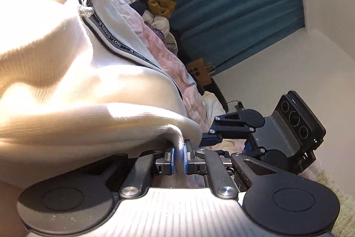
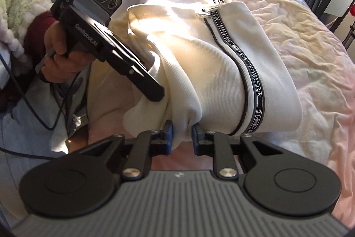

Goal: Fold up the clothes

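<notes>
Pinching cream fabric w/ both sets of fingers. Left gripper (image 1: pixel 178 158), bottom centre of the left wrist view: blue pads nearly together, clamped on a thin fold at the edge of the cream garment (image 1: pixel 73 86). Garment fills the left half of that frame, sunlit, w/ a black stripe (image 1: pixel 124 48) reading "NOT-SIMPLE" running diagonally & a white drawstring toggle (image 1: pixel 85 11) at upper left. Pink bedsheet (image 1: pixel 164 52) shows beyond it; a pile of other clothes (image 1: pixel 159 8) sits at upper centre, teal curtain (image 1: pixel 233 6) at upper right. My right gripper (image 1: pixel 213 137) appears at centre right of this view, tips hidden behind the cloth.

Right wrist view: right gripper (image 2: pixel 182 137) at bottom centre, pads narrowly apart w/ a thick bunch of the same cream garment (image 2: pixel 195 59) squeezed between them; cloth bulges above the pads, so it's held. Garment lies on the bed (image 2: pixel 310 63), centre of frame, lettered stripe (image 2: pixel 246 63) curving from upper centre down to lower right. At left of frame my left hand (image 2: pixel 60 52), in a fluffy pale sleeve (image 2: pixel 20 3), grips the left gripper's handle; its black fingers (image 2: pixel 153 90) push into the folds at the garment's left edge, just beside where the right pads hold. Cables hang at lower left.
</notes>
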The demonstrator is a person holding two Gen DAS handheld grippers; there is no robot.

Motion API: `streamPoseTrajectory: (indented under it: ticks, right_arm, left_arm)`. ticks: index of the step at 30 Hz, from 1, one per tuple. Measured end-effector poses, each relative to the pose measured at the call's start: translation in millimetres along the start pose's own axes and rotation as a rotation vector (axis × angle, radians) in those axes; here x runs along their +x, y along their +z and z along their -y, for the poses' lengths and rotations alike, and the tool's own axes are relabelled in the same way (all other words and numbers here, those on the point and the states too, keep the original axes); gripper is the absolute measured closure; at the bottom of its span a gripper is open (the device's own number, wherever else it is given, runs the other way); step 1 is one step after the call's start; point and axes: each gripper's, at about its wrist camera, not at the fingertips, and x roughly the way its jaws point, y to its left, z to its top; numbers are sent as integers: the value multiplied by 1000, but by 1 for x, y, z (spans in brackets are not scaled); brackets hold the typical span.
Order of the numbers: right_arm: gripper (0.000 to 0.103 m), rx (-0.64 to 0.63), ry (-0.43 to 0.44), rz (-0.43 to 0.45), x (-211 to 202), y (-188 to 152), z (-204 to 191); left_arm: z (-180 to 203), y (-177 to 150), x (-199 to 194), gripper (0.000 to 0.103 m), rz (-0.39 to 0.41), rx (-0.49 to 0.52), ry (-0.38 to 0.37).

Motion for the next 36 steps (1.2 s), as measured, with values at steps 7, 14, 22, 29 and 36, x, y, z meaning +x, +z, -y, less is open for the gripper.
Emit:
streamPoseTrajectory:
  ticks: [7, 14, 22, 29, 36]
  right_arm:
    - [100, -23, 2, -103, 5, -22, -35]
    - [93, -110, -219, -44, 1, -27, -23]
    - [76, -236, -165, -93, 26, -17, -5]
    - [75, -333, -128, -87, 43, -14, 2]
    - [86, -409, -49, -92, 49, -4, -7]
  left_arm:
    - [-9, 2, -17, 95, 17, -16, -2]
    - [-10, -4, -23, 93, -36, 4, -18]
    - [11, -28, -20, 54, -104, 217, 79]
    - [27, -54, 0, 53, -152, 527, 203]
    - [34, -54, 29, 92, -87, 523, 189]
